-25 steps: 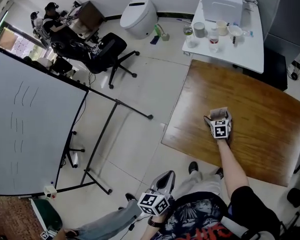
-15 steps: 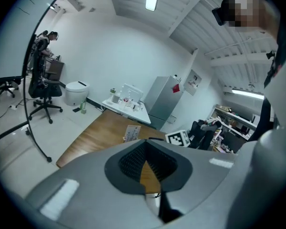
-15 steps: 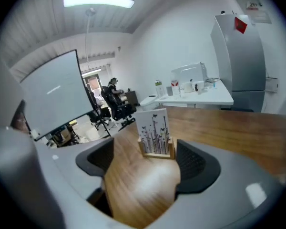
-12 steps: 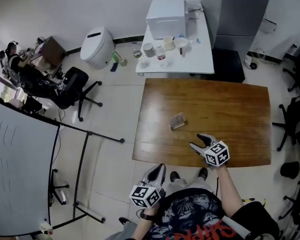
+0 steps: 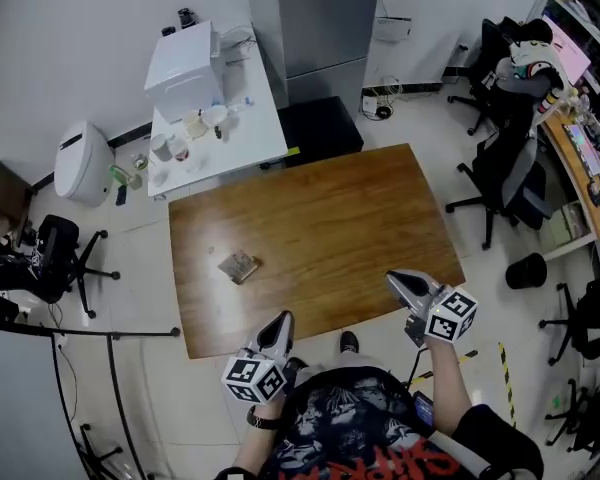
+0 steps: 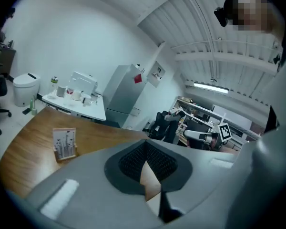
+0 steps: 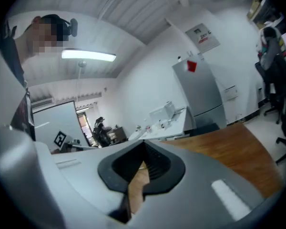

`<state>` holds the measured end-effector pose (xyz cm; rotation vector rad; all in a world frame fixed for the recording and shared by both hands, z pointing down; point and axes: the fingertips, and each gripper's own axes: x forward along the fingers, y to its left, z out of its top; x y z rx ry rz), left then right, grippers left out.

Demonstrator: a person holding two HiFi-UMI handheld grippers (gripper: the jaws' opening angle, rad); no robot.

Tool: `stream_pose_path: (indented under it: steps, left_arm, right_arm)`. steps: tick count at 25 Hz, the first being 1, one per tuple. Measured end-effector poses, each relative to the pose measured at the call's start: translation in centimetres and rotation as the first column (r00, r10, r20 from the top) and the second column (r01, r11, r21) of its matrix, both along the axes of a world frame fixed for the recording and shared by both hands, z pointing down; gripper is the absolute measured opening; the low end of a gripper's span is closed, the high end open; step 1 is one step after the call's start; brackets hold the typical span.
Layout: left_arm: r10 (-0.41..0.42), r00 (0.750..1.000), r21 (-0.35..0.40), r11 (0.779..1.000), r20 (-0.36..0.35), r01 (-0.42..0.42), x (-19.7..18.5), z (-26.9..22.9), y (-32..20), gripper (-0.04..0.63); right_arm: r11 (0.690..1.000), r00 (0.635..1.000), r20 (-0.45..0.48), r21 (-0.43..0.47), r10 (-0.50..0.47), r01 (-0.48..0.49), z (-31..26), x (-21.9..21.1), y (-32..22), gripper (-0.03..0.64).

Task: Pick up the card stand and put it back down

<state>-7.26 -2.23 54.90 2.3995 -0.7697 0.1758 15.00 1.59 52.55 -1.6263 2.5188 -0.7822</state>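
Note:
The card stand (image 5: 239,265), a small wooden holder with a printed card, stands on the left part of the brown table (image 5: 330,218); it also shows in the left gripper view as the card stand (image 6: 65,144). My left gripper (image 5: 277,330) hovers at the table's near edge, jaws shut with nothing between them. At the near right edge my right gripper (image 5: 404,285) is also shut and holds nothing. Both are well away from the stand. In each gripper view the jaws meet tip to tip: left gripper (image 6: 144,160), right gripper (image 7: 143,162).
A white side table (image 5: 215,128) with cups and a white appliance (image 5: 183,66) stands beyond the brown table, next to a grey cabinet (image 5: 315,18). Office chairs (image 5: 510,178) stand to the right, another chair (image 5: 55,258) to the left. A white bin (image 5: 80,163) stands far left.
My right gripper let go of the card stand, pulled back to the near right edge and shut. The stand now sits alone on the table. The head view swung to the right.

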Motion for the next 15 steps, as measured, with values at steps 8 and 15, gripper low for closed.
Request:
stream_pose_path:
  steps: [8,15]
  left_arm:
    - [0.096,0.995,-0.018,0.995,0.016,-0.096,4.8,-0.1,2.4,-0.003]
    - [0.065,0.998,-0.007,0.998,0.012,-0.065,4.8,-1.1,2.1,-0.003]
  right_arm:
    - [0.933,0.937,-0.013,0.100,0.349,-0.346,-3.5,8.7,3.9,-0.006]
    - [0.917,0.926,-0.003,0.139,0.378,-0.374,-5.1,10.0,4.9,-0.008]
